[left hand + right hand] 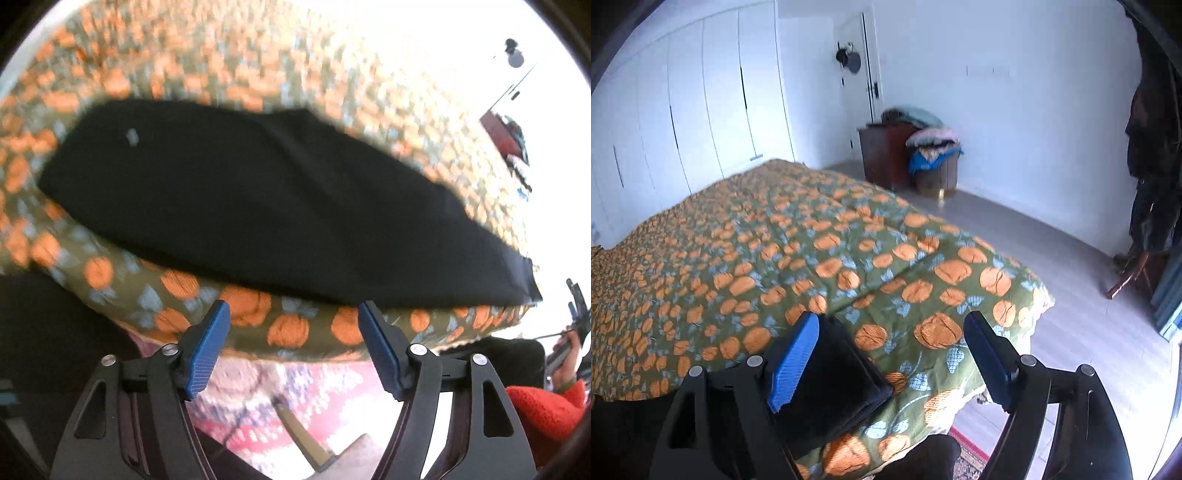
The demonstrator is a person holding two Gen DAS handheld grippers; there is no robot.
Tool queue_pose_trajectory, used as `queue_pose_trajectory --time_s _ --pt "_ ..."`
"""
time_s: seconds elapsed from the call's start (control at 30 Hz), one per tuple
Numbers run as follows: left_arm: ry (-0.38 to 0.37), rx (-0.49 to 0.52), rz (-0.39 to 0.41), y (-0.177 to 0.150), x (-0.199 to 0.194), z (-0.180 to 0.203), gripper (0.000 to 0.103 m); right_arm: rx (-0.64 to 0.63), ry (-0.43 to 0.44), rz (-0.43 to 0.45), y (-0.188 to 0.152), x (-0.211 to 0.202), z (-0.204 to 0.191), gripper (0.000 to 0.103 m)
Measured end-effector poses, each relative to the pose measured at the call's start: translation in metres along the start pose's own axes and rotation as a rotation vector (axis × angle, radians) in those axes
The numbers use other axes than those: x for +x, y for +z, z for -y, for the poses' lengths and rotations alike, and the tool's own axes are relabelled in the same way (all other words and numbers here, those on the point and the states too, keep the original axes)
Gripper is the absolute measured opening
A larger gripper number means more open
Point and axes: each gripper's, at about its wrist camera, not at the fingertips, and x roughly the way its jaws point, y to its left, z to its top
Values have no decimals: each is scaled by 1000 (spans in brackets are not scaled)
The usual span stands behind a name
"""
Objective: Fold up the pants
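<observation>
Our left gripper (293,314) stands wide with nothing between its pads, poised above the near edge of the bed (288,328). The pants (266,206) lie there as a long, flat black bundle, already doubled over, near the bed's edge so we can reach them without stretching. Our right gripper (892,338) is wide and empty too, above the bundle's end (831,391). We judge both have let go so the fold can settle.

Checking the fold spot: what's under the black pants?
The black pants lie folded on the green bedspread with orange print. The patch of bedspread beneath them is covered, so anything there stays hidden.
</observation>
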Motion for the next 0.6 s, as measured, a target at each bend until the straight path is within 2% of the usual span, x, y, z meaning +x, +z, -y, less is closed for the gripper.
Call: queue_pose_trajectory --time_s 0.13,0.17,0.27,0.37,0.43,0.53,0.6 --pt "-10 67 195 14 -36 15 84 -74 85 34 -2 -30 -34 82" --pt "-17 84 240 18 -42 19 86 -103 106 39 -4 -37 -46 86" --pt "-25 127 328 30 -51 35 92 -203 181 32 -14 -52 -91 89" --pt "-26 161 379 41 -50 46 93 -336 288 0 -36 -65 -149 89" --pt "-31 169 384 47 -49 52 93 -396 360 -20 -55 -76 -179 89" --pt "-75 174 395 42 -54 56 93 -471 496 -72 -81 -96 -224 89" --pt "-74 181 410 35 -56 59 95 -515 553 -113 -93 -106 -251 97"
